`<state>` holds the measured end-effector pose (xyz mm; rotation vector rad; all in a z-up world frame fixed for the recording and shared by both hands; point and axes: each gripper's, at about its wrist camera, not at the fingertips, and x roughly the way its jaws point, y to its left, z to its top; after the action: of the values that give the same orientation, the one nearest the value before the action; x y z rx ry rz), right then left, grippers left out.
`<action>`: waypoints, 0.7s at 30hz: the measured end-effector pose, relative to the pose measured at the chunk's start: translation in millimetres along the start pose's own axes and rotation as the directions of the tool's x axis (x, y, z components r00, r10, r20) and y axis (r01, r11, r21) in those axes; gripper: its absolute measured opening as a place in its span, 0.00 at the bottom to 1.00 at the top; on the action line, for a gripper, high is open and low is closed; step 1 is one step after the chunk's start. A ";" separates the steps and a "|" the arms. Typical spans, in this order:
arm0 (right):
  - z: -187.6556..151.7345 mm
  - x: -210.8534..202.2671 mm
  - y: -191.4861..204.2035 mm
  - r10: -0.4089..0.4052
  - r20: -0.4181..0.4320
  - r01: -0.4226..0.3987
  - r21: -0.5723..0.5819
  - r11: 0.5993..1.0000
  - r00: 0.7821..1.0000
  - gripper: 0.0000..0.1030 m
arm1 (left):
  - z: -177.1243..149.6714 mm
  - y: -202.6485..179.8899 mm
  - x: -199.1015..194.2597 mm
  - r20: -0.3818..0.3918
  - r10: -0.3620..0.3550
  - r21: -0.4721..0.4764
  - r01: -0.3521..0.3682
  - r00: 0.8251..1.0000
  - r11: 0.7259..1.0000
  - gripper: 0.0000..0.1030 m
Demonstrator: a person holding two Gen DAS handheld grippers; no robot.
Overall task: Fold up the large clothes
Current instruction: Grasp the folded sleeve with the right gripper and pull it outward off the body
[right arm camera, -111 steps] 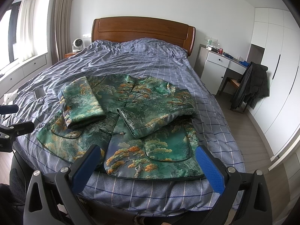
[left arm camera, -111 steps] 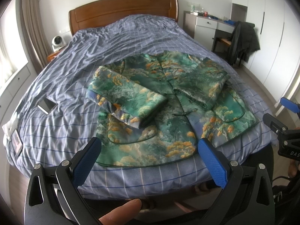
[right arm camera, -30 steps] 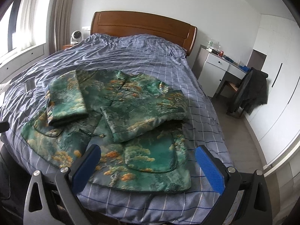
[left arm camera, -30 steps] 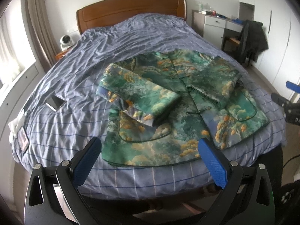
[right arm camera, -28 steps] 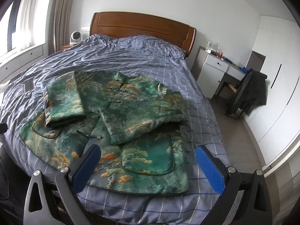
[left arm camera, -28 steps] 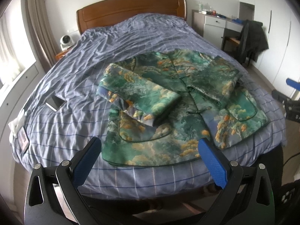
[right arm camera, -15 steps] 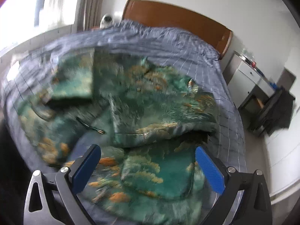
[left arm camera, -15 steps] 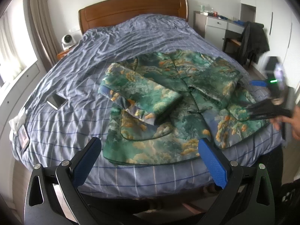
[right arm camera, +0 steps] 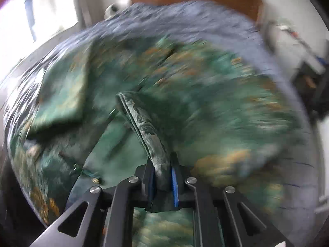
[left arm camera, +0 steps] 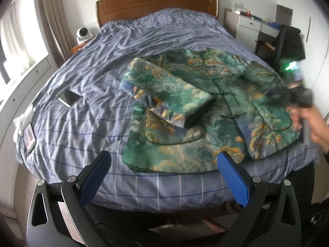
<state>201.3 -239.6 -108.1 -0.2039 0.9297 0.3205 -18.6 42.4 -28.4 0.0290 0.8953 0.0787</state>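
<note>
Landmark for this entry: the green brocade jacket [left arm camera: 207, 107], lying front-up on the bed [left arm camera: 115, 65], near the foot end, collar toward the wooden headboard [left arm camera: 156, 2].

Left claw [left arm camera: 164, 177]: I read the blue pads as wide apart, nothing between them. It hangs off the foot of the bed, just short of the jacket hem, not touching cloth.

Right claw [right arm camera: 162, 179]: pads drawn together and clamped on a folded edge of the jacket [right arm camera: 148, 131]. The piped edge rises from between the pads in a ridge, and pale green lining [right arm camera: 119, 148] shows beside it. This view is badly motion-blurred; I cannot tell which part of the jacket the edge belongs to. In the left wrist view the right claw [left arm camera: 292, 90] is a blurred shape with a green light over the jacket's far side from the window, the person's right hand [left arm camera: 312, 121] gripping it.

Jacket state: the window-side sleeve [left arm camera: 164, 94] is folded across the chest, cuff near the front closure. Knot buttons run down the middle.

Beside the jacket, toward the window: a phone [left arm camera: 68, 98] on the striped cover. Farther that way, at the bed's edge, a white cloth [left arm camera: 23, 119] and a small dark flat item I cannot identify. Beyond the collar, left of the headboard, a small white fan [left arm camera: 83, 34]. On the side away from the window, a dark garment [left arm camera: 290, 41] hangs on a chair by a white desk [left arm camera: 248, 23].
</note>
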 end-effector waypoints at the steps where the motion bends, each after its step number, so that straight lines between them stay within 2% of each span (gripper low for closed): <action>1: -1.5 -22.1 -10.3 -0.017 0.052 0.015 0.043 0.999 0.998 0.13 | 0.5 -1.3 1.3 0.001 -0.001 0.005 0.001 1.000 1.000 0.99; 3: -4.0 -53.7 -29.9 -0.044 0.112 0.031 0.113 0.993 0.993 0.13 | 1.9 -4.4 3.2 0.008 -0.002 0.021 0.001 1.000 1.000 0.99; 6: -9.3 -104.9 -65.1 -0.128 0.199 0.088 0.198 0.976 0.972 0.13 | 5.0 -9.0 6.3 0.018 0.004 0.046 -0.005 1.000 0.999 0.99; 9: -18.5 -153.9 -114.7 -0.248 0.271 0.154 0.325 0.933 0.930 0.13 | 10.2 -11.3 10.5 0.036 0.024 0.083 -0.027 0.999 0.996 0.99; 11: -25.7 -172.7 -144.7 -0.316 0.273 0.192 0.398 0.897 0.909 0.13 | 14.3 -11.3 13.5 0.050 0.027 0.112 -0.033 0.998 0.993 0.99; 15: -52.8 -186.0 -206.8 -0.433 0.209 0.268 0.534 0.802 0.877 0.14 | 23.5 -11.6 26.2 0.073 0.011 0.202 -0.025 0.997 0.979 0.99; 17: -73.1 -179.6 -235.1 -0.507 0.122 0.352 0.583 0.732 0.853 0.31 | 28.2 -13.9 37.5 0.074 -0.002 0.258 -0.017 0.997 0.966 0.99; 18: -82.6 -174.2 -245.1 -0.541 0.065 0.404 0.593 0.696 0.838 0.52 | 31.0 -15.2 43.5 0.069 -0.005 0.286 -0.015 0.998 0.958 0.99; 19: -96.9 -167.6 -256.9 -0.578 -0.009 0.468 0.596 0.652 0.816 0.61 | 34.2 -17.6 52.6 0.057 -0.008 0.321 -0.011 0.998 0.947 0.99; 21: -120.4 -161.0 -262.3 -0.624 -0.082 0.538 0.601 0.591 0.777 0.61 | 38.7 -24.2 69.6 0.041 -0.024 0.381 0.007 0.999 0.925 0.99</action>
<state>114.8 -551.0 -38.8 0.1079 0.7312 -0.5864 56.3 24.1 -59.7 0.3856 0.8543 -0.1121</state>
